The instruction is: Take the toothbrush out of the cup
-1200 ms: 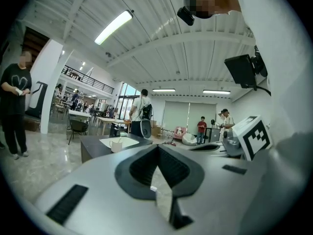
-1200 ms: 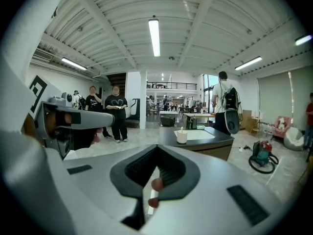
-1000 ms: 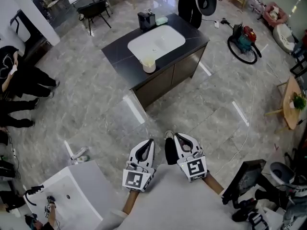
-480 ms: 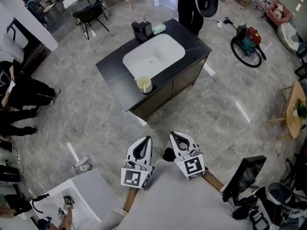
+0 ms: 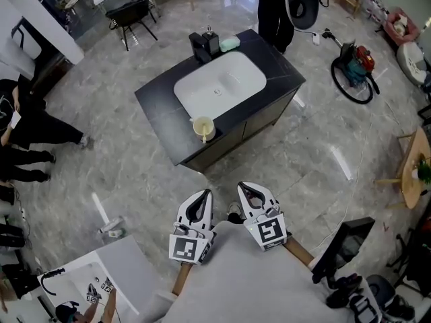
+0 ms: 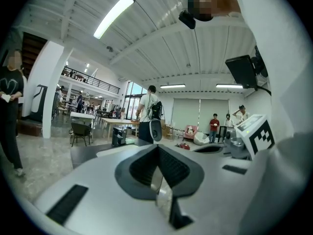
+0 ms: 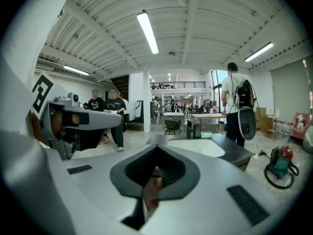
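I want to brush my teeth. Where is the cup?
In the head view, the cup stands on the dark counter, at the edge nearest the person, just beside the white sink.

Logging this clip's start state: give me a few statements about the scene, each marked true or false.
1. The cup stands on the dark counter, beside the white basin. True.
2. The right gripper holds the toothbrush. False: the toothbrush is in the cup, and the jaws are shut on nothing.
3. The left gripper is shut. True.
4. The cup lies tipped over inside the basin. False: it stands upright on the counter.
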